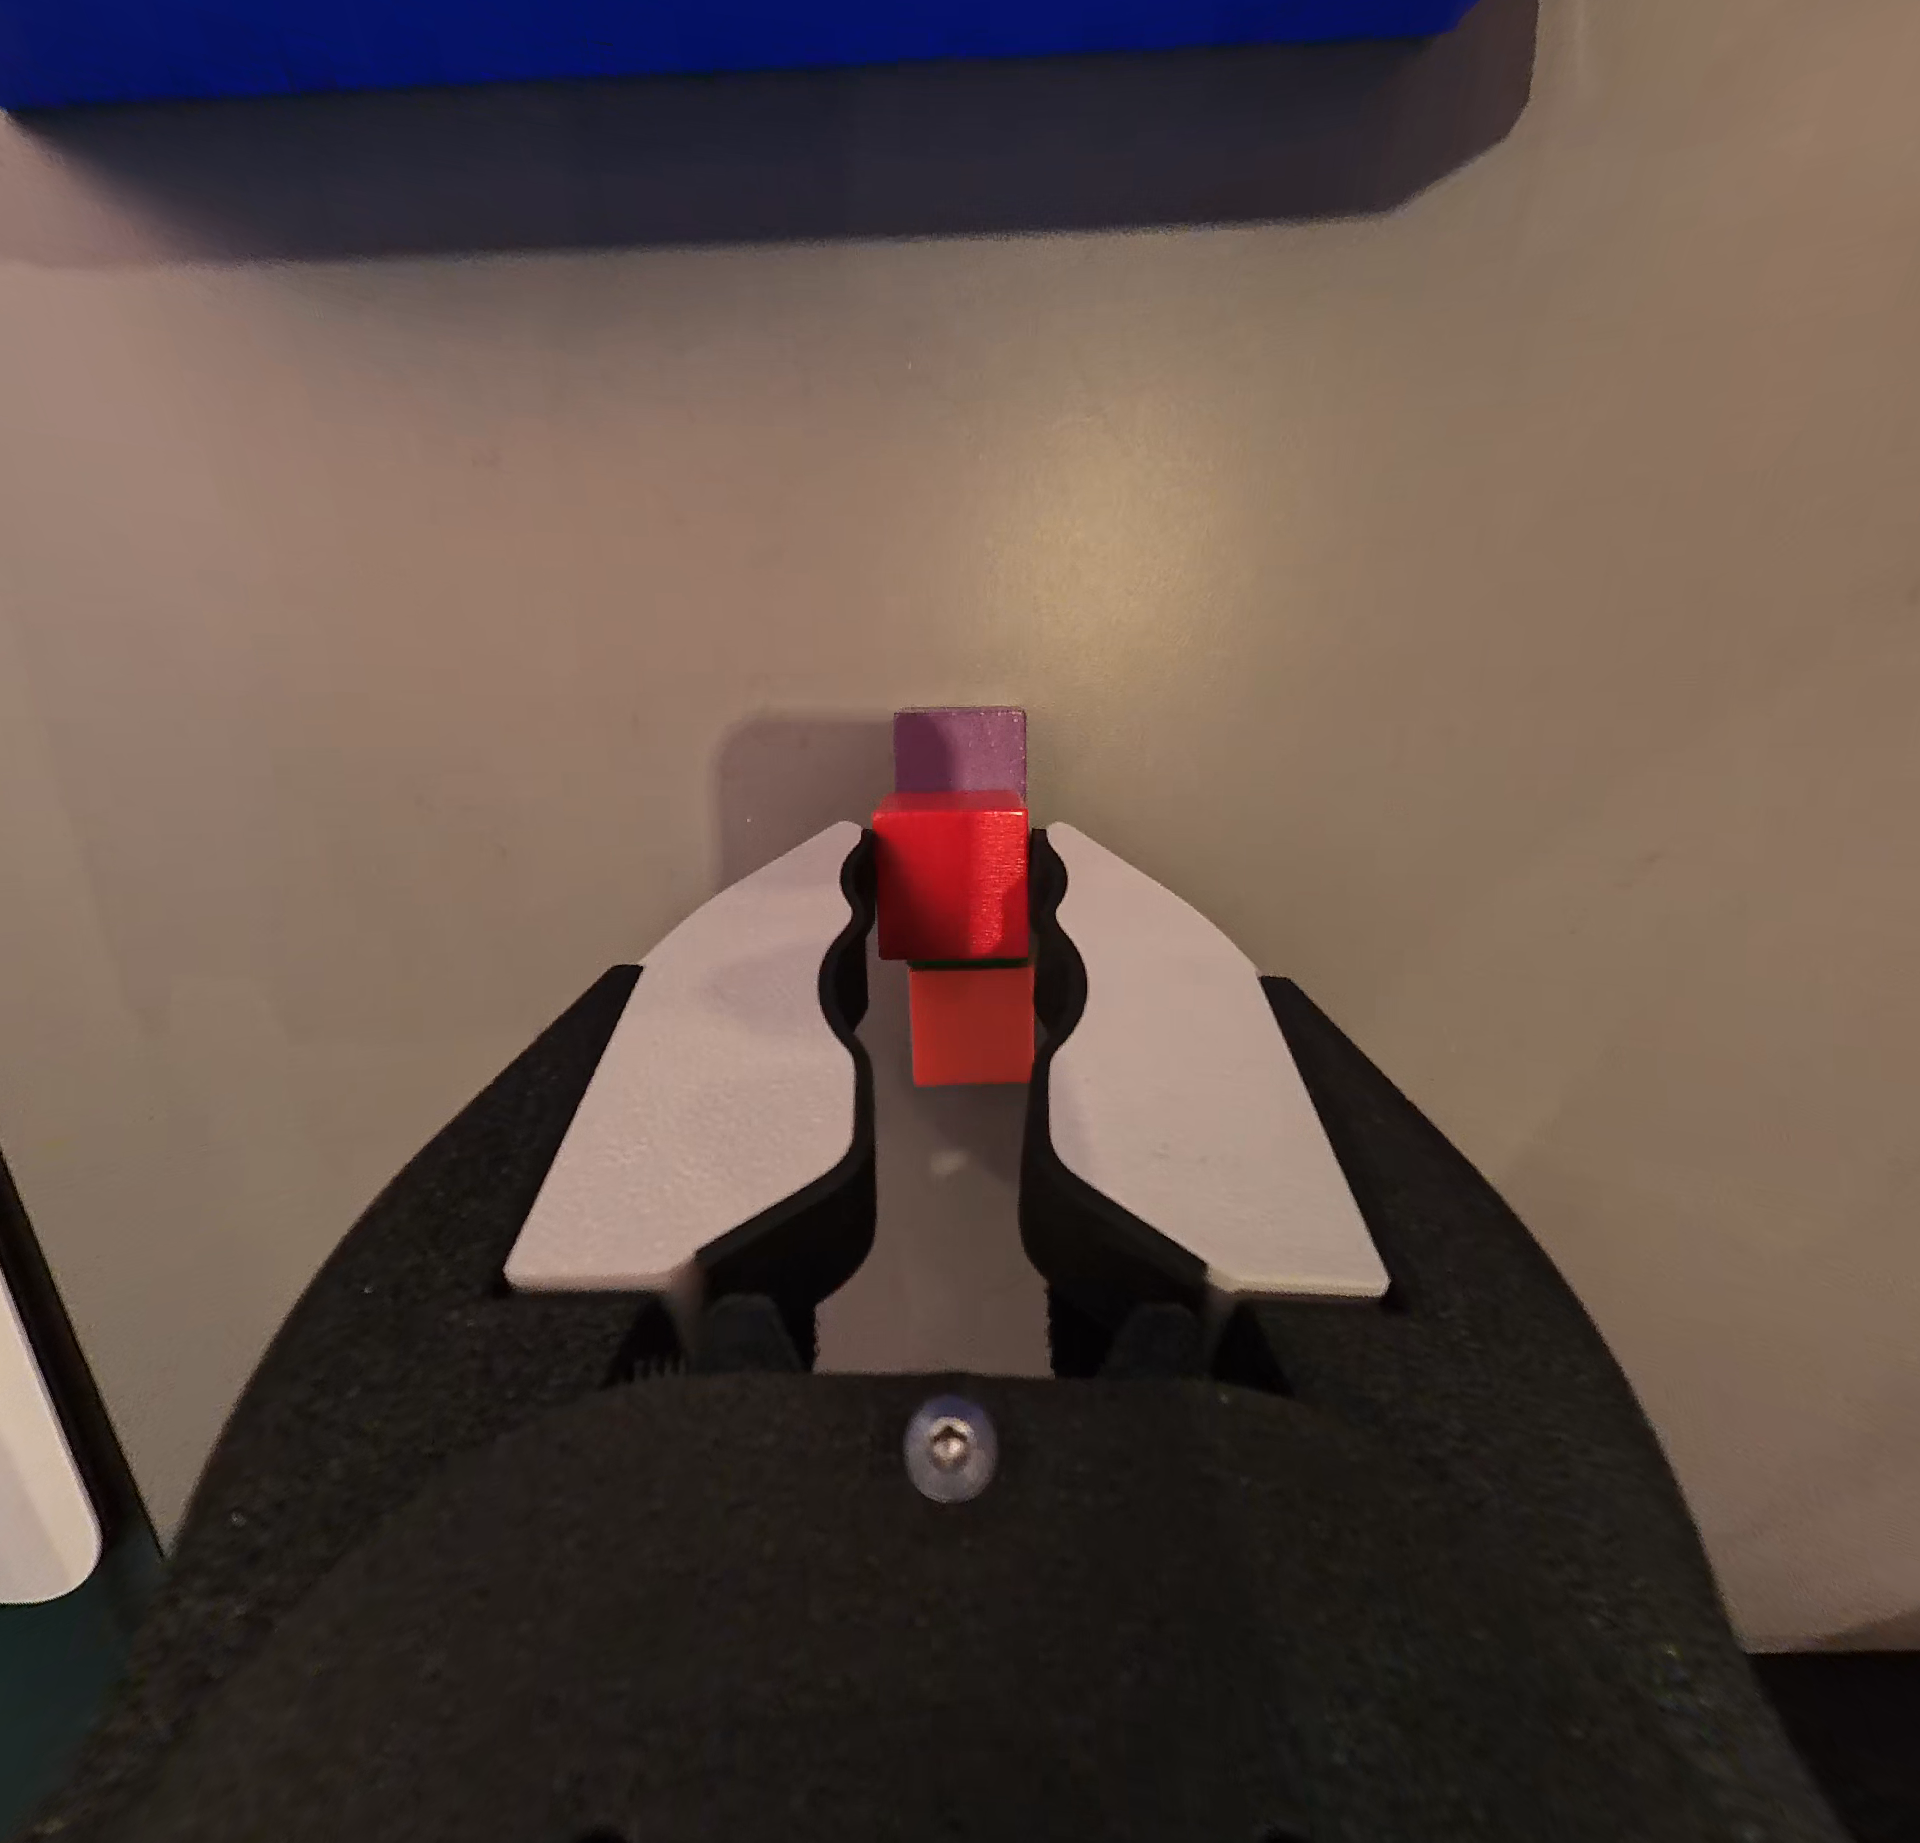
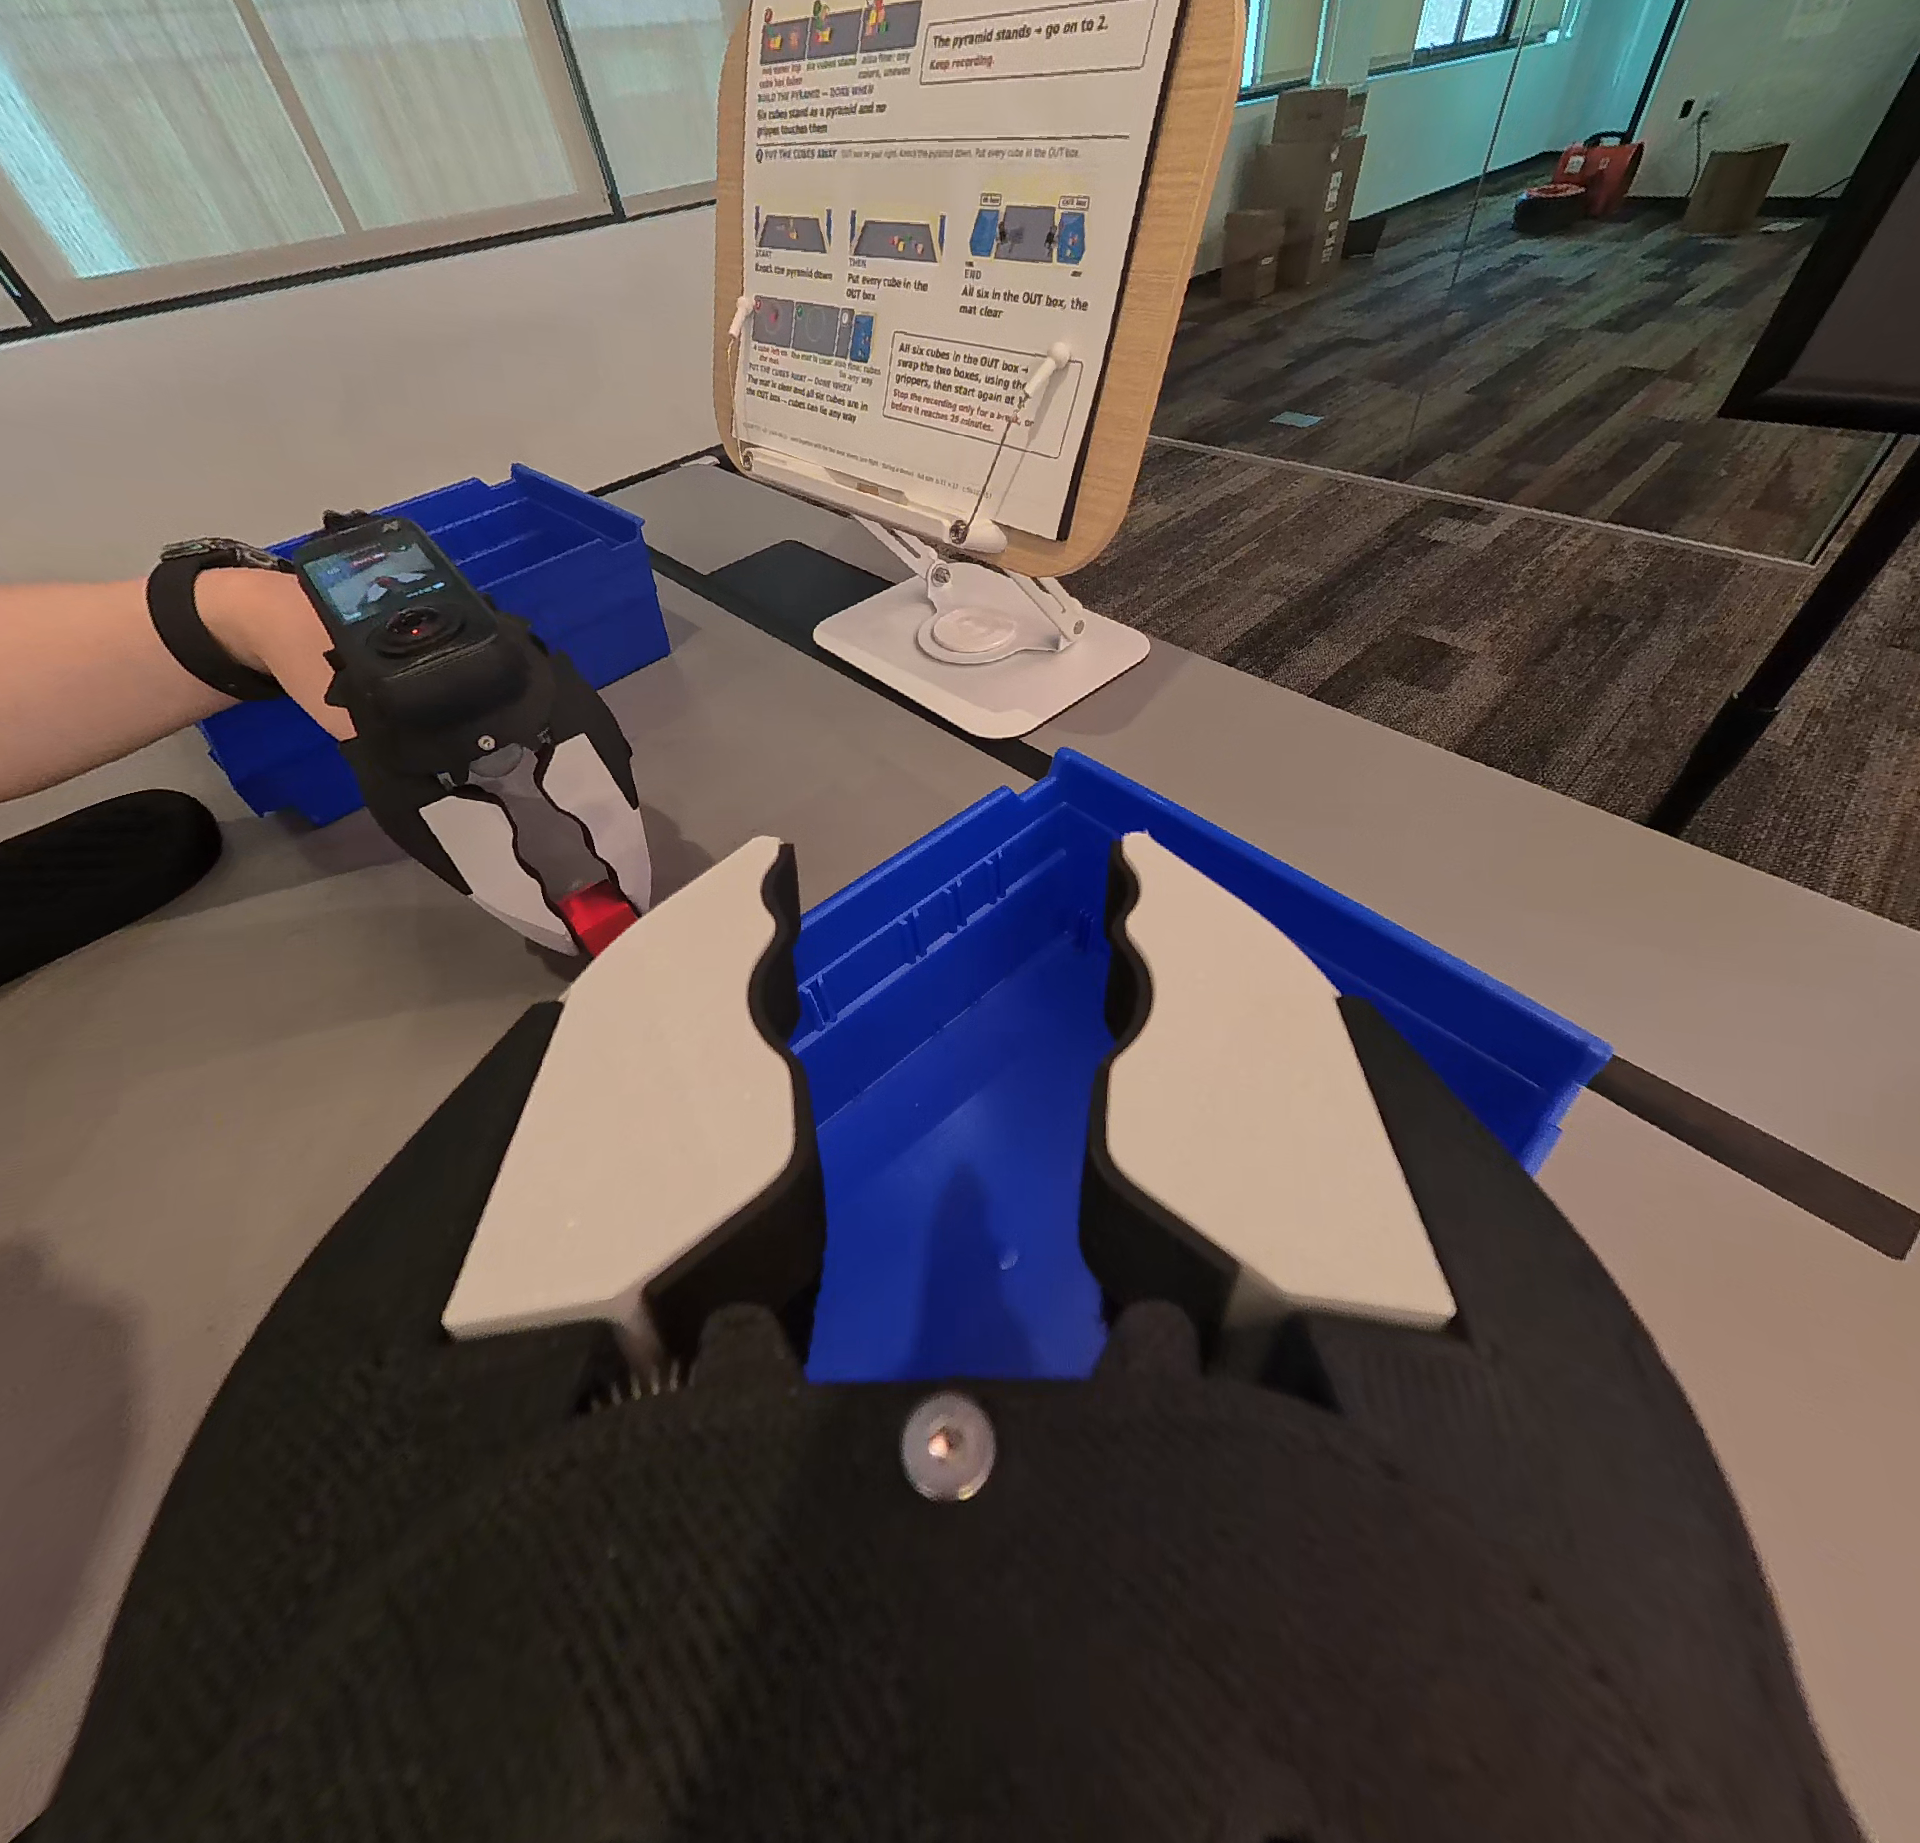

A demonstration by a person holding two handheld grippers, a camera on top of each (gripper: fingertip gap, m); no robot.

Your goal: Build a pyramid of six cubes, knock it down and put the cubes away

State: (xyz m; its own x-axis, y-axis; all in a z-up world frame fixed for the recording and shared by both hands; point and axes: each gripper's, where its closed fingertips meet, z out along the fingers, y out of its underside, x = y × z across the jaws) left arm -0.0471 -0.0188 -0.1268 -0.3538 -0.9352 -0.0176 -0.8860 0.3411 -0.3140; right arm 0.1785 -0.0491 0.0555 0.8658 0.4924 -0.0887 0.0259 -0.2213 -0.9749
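My left gripper (image 1: 951,848) is shut on a red cube (image 1: 951,879) and holds it over the grey table (image 1: 416,546). Beneath it an orange-red cube (image 1: 971,1024) lies nearer me and a purple cube (image 1: 961,749) lies farther off. A thin dark green edge shows under the red cube; what it belongs to is hidden. In the right wrist view the left gripper (image 2: 592,926) holds the red cube (image 2: 594,915) low by the table. My right gripper (image 2: 951,858) is open and empty, hovering over an empty blue bin (image 2: 1299,920).
A second blue bin (image 2: 561,557) stands at the far left behind the left gripper; its wall shows at the top of the left wrist view (image 1: 727,6). An instruction sheet on a white stand (image 2: 966,235) stands at the back. A person's forearm (image 2: 104,640) holds the left gripper. The left gripper's tips are roughly 30 cm from the right gripper's.
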